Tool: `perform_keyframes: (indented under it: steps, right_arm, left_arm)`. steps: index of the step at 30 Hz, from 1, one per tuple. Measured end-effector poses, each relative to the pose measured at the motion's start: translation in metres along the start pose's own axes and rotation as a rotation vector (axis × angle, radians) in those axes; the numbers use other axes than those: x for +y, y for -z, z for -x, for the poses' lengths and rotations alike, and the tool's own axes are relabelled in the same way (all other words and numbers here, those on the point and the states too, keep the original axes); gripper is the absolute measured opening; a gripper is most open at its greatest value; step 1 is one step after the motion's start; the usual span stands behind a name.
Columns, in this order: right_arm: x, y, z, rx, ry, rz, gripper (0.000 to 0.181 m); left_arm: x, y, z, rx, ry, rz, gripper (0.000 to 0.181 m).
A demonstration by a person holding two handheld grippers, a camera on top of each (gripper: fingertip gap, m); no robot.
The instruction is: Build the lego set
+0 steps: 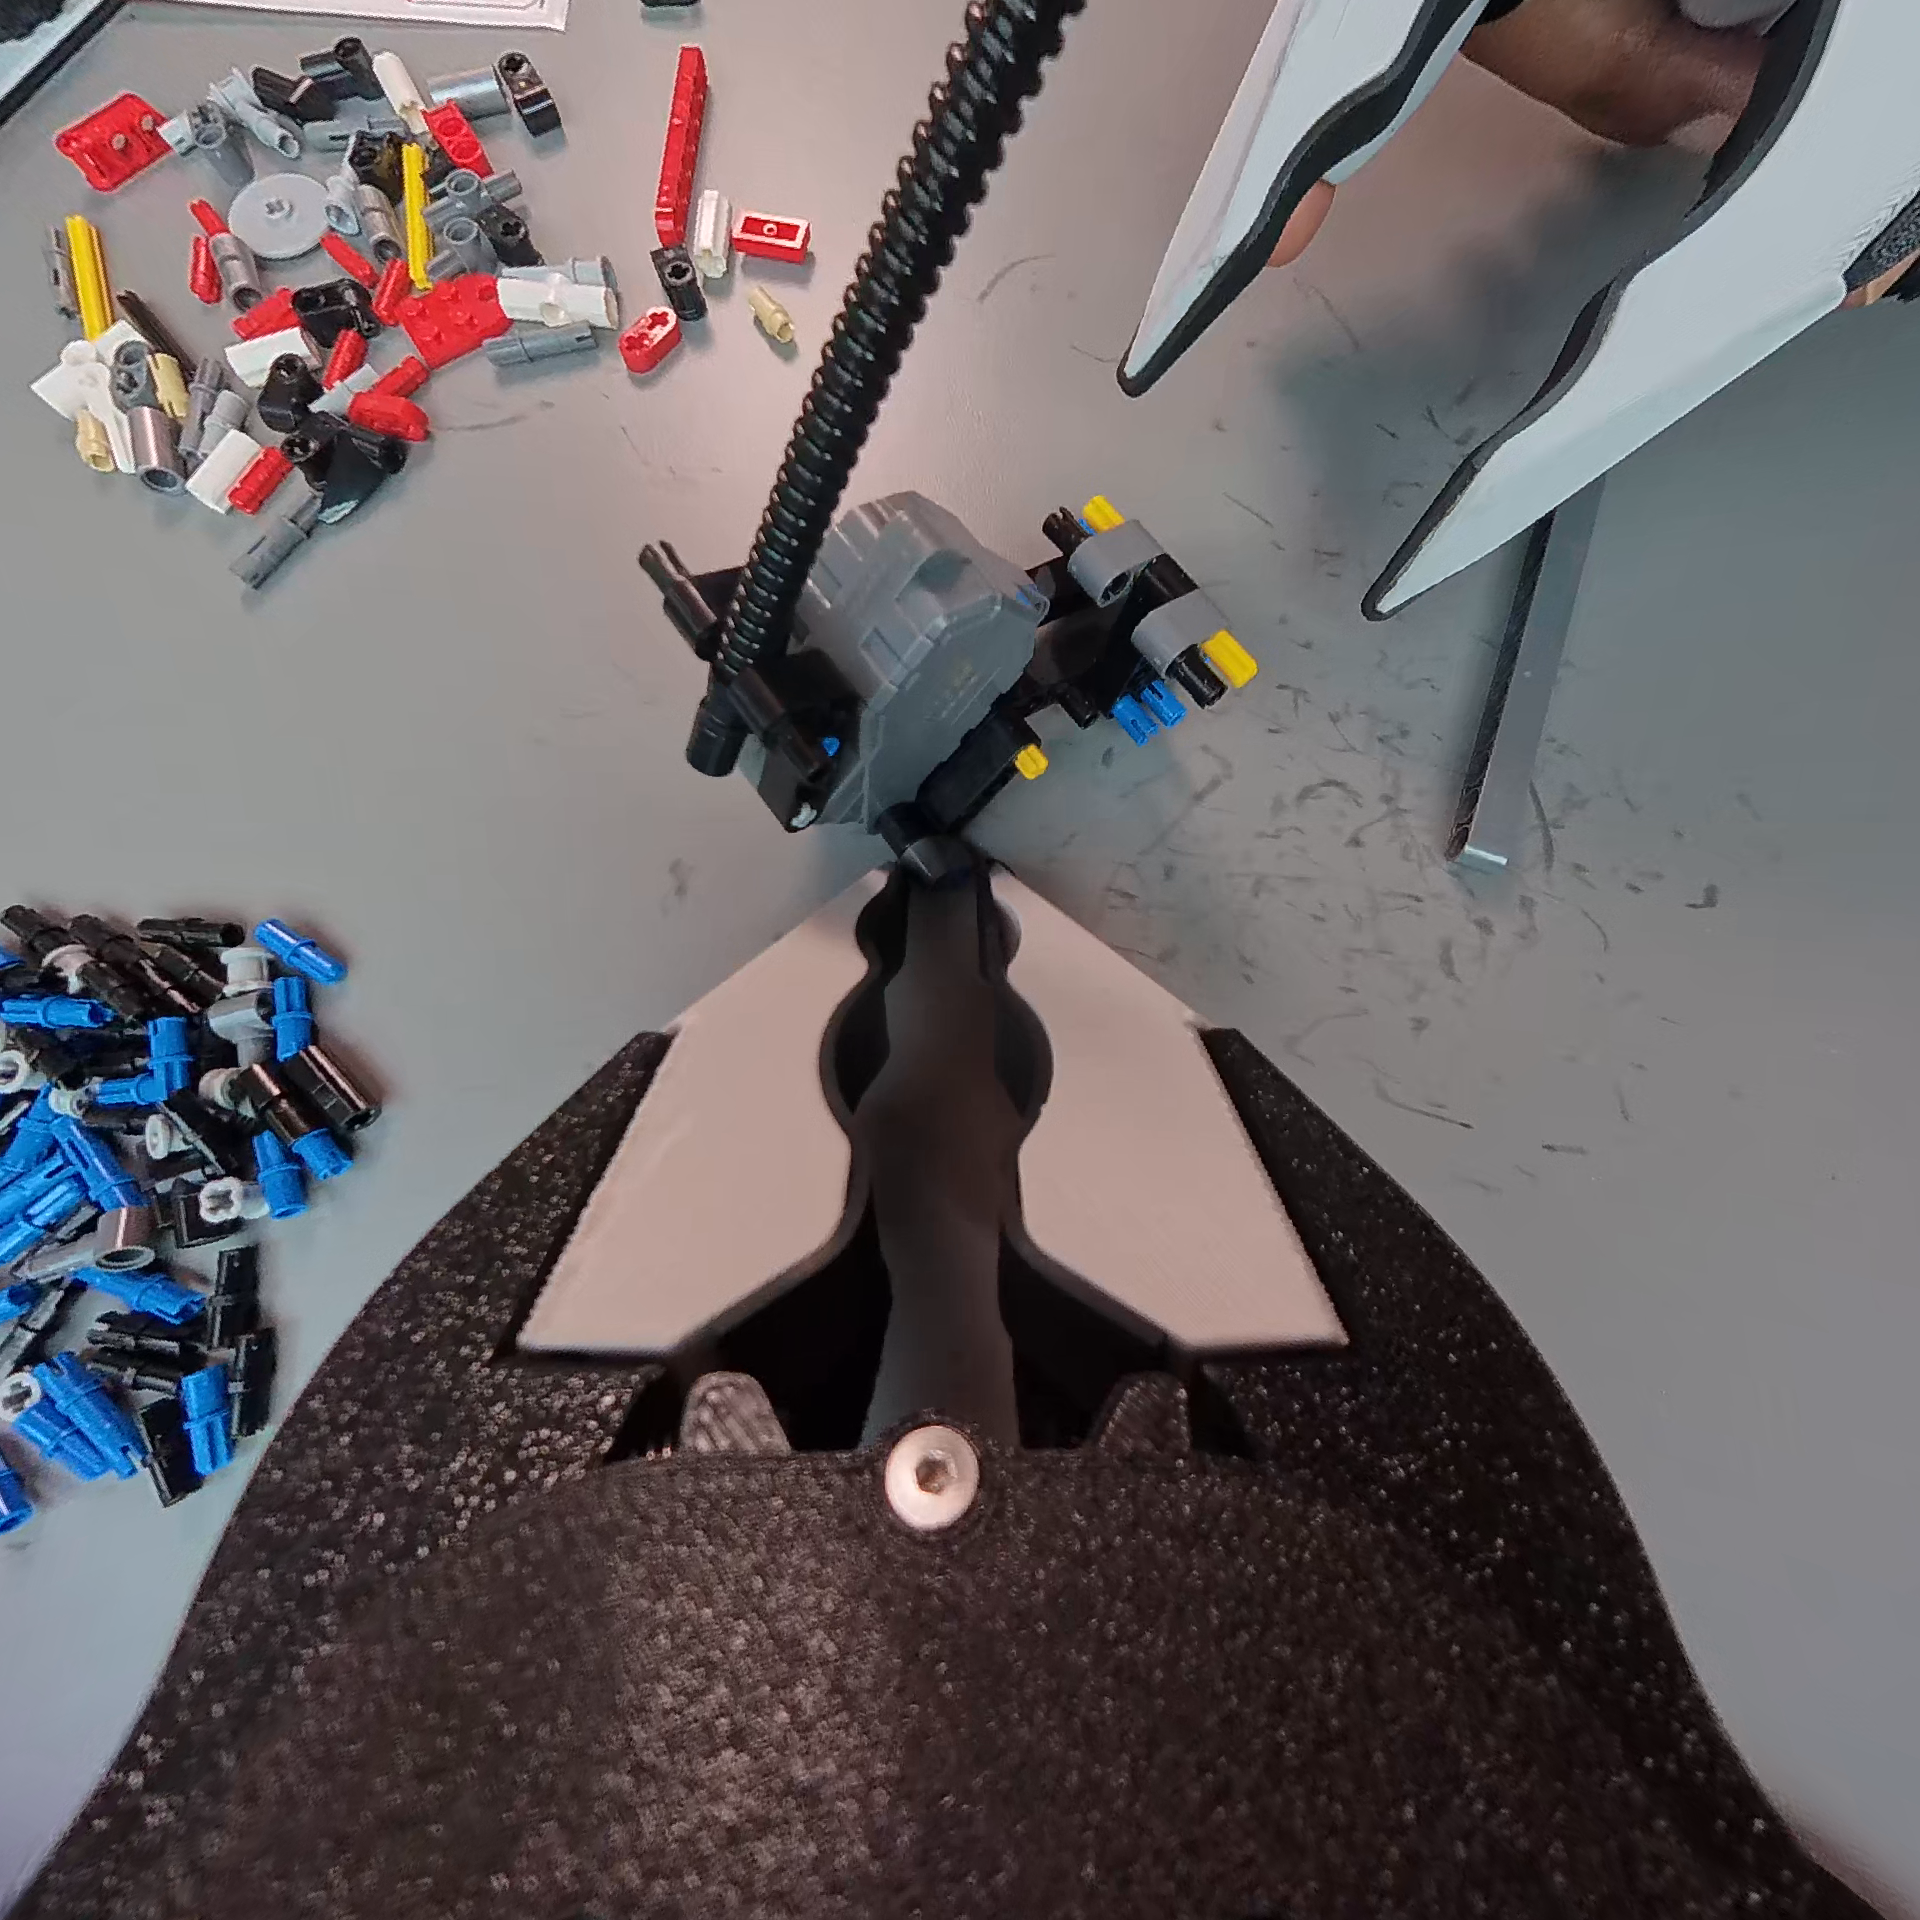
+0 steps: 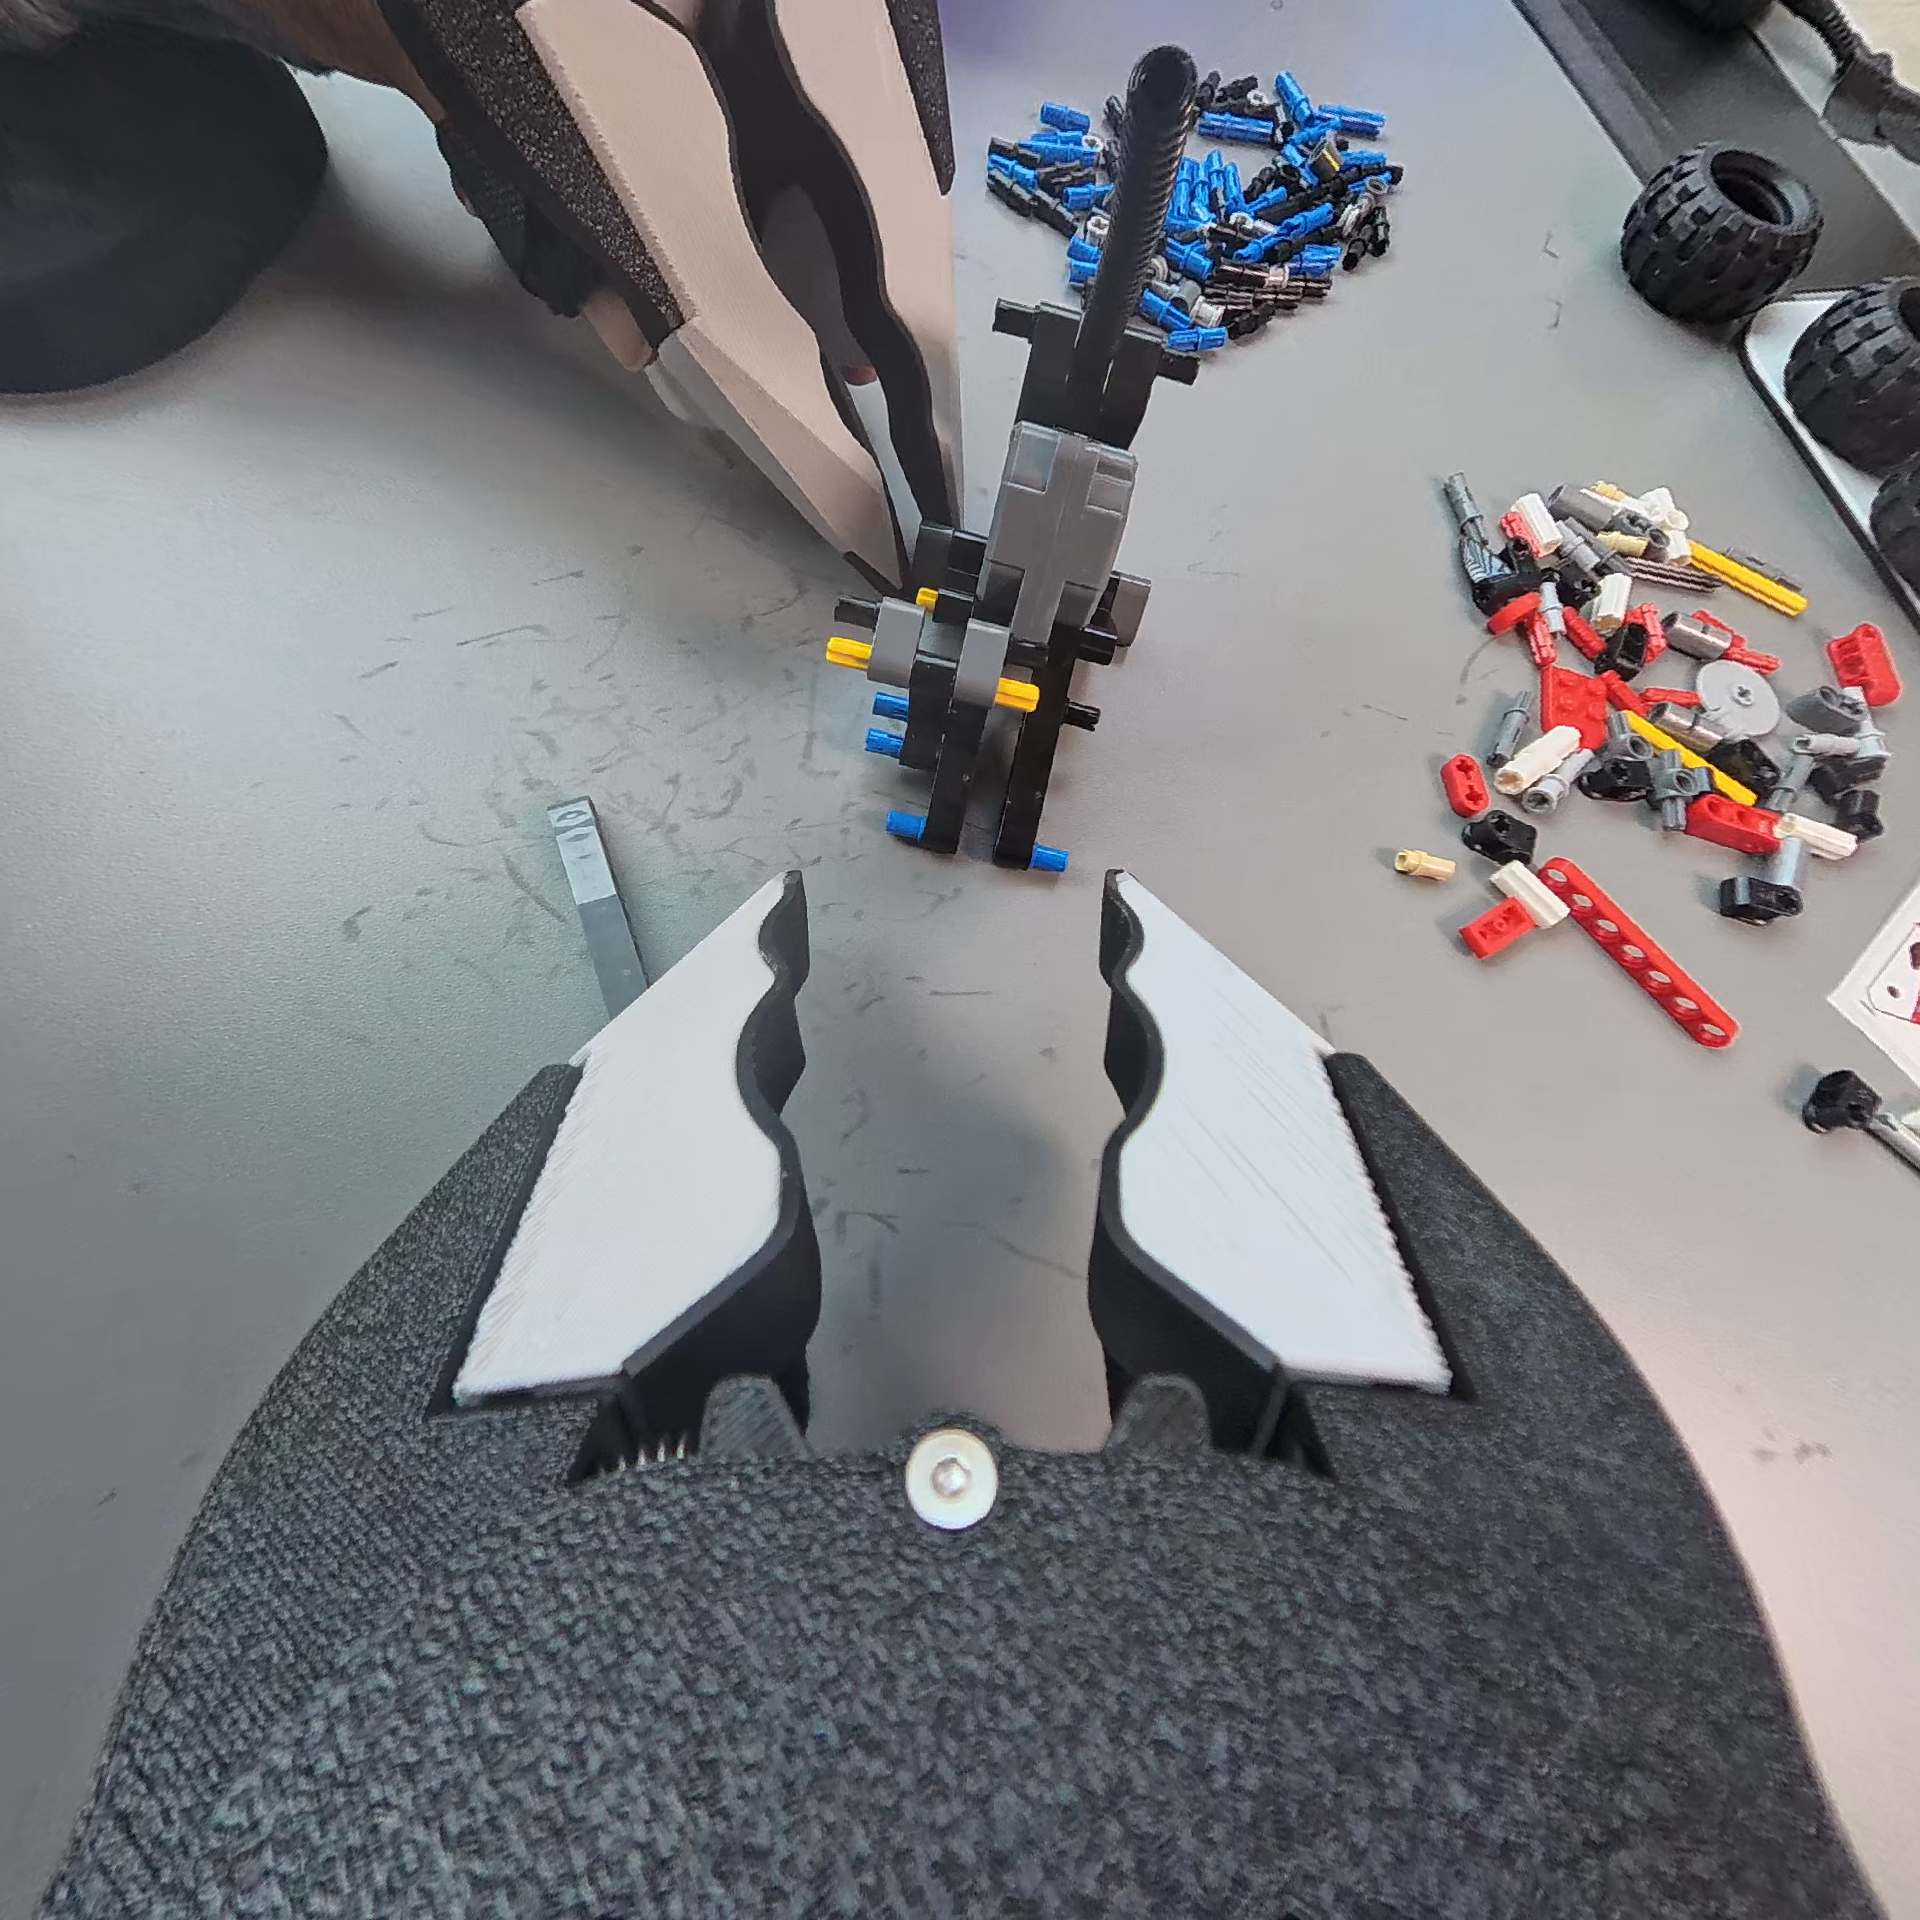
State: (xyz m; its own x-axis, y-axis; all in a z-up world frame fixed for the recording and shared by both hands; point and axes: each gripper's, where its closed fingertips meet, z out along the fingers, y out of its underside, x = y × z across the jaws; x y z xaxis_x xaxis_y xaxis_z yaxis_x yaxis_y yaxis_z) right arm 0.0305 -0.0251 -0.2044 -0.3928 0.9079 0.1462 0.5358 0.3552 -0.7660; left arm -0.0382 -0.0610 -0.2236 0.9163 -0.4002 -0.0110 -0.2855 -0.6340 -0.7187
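A partly built lego assembly [image 1: 914,644] has a grey motor block, black beams and blue and yellow pins. A black ribbed hose [image 1: 883,260] rises from it. My left gripper [image 1: 935,878] is shut on a black piece at the assembly's near edge and holds it upright. In the right wrist view the assembly [image 2: 1049,520] stands just ahead, with the left gripper [image 2: 899,566] pinching its left side. My right gripper [image 2: 956,883] is open and empty, its tips just short of the assembly's foot. It also shows in the left wrist view [image 1: 1247,494], at the upper right.
The grey table [image 2: 312,727] holds a pile of blue and black pins [image 1: 135,1143] [image 2: 1195,187] and a mixed pile of red, grey, black and yellow parts [image 1: 312,281] [image 2: 1662,707]. A red beam [image 2: 1631,951], black tyres [image 2: 1714,229] and a flat grey strip [image 2: 597,904] lie nearby. Across from one pair of fingers to the other is roughly 9 cm.
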Motion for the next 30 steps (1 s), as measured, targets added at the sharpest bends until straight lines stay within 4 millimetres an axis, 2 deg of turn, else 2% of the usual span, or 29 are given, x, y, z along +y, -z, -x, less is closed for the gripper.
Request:
perform_keyframes:
  steps: [10, 17, 20, 24, 30]
  right_arm:
    - [0.001, -0.001, 0.002, -0.008, -0.001, 0.002, 0.057]
    - [-0.004, -0.008, 0.004, -0.045, -0.018, 0.008, 0.058]
    - [-0.006, -0.015, 0.001, -0.052, -0.031, 0.023, 0.060]
    - [-0.005, -0.026, -0.005, -0.048, -0.058, 0.057, 0.060]
    - [-0.006, -0.028, 0.012, -0.089, -0.039, 0.084, 0.055]
  left_arm:
    - [0.000, 0.000, -0.002, 0.021, -0.015, 0.000, 0.013]
    - [-0.003, -0.003, -0.008, 0.119, -0.174, -0.003, 0.009]
    - [-0.005, -0.005, -0.006, 0.172, -0.170, -0.004, 0.011]
    - [-0.008, -0.008, 0.008, 0.099, -0.124, -0.007, 0.018]
    - [-0.012, 0.002, 0.037, -0.054, -0.002, -0.060, 0.023]
